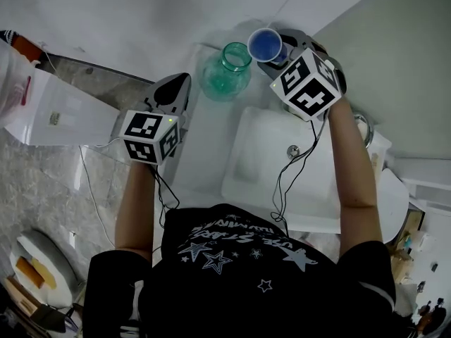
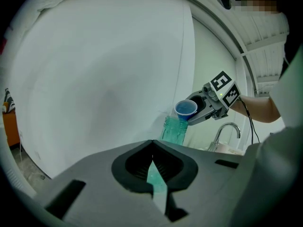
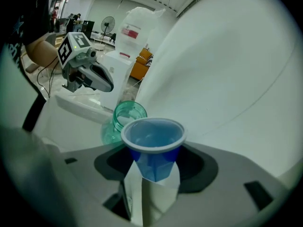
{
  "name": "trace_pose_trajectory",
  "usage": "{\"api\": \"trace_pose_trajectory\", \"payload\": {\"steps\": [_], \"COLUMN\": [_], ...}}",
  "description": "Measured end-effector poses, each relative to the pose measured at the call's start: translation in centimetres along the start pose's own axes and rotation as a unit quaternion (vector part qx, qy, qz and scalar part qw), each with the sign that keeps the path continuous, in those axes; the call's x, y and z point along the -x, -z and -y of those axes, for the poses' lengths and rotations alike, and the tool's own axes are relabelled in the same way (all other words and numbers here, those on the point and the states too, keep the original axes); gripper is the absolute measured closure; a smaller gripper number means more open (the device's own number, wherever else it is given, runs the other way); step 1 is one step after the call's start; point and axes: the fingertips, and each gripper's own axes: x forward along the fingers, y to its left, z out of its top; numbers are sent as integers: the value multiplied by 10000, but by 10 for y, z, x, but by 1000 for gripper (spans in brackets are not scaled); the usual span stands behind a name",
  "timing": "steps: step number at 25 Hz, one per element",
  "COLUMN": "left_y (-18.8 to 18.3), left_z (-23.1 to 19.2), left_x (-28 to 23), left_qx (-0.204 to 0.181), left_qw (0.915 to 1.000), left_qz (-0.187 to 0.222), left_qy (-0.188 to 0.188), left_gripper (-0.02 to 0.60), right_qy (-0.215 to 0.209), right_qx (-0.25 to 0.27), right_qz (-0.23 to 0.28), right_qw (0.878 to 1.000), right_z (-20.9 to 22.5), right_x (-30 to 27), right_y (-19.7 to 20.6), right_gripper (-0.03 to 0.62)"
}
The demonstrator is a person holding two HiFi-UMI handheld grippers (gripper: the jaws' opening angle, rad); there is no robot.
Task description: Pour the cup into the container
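Bright, even light; fisheye warp, dark corners.

Blue cup [image 3: 154,143], translucent green container [image 1: 224,76], black-and-white square-patterned marker cubes [image 1: 308,83]

No legible text: white lettering on black shirt [image 1: 232,234] upside down, unreadable; red label [image 3: 131,32] on white bag too small.
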Motion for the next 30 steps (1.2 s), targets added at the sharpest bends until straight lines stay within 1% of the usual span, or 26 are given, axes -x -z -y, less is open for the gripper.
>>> {"api": "trace_pose_trajectory", "payload": {"steps": [7, 19, 30], "left_y": [-5, 0, 2], "left_z": [4, 5, 11], "left_x": [2, 5, 7], "left_qx": [3, 45, 35], "left_qw": [10000, 10000, 10000], "left_qz": [37, 11, -4], "left_qy": [3, -22, -5], "left_gripper": [572, 572, 572], "right_qy": [96, 279, 562], "right_qx": [273, 704, 864], "right_qz": [-172, -362, -363], "right_qw": [9994, 9965, 9940], "right_z": [7, 7, 9], "right_x": [5, 3, 7], "right_y": [-2, -3, -5], "right_gripper": [322, 321, 321]}}
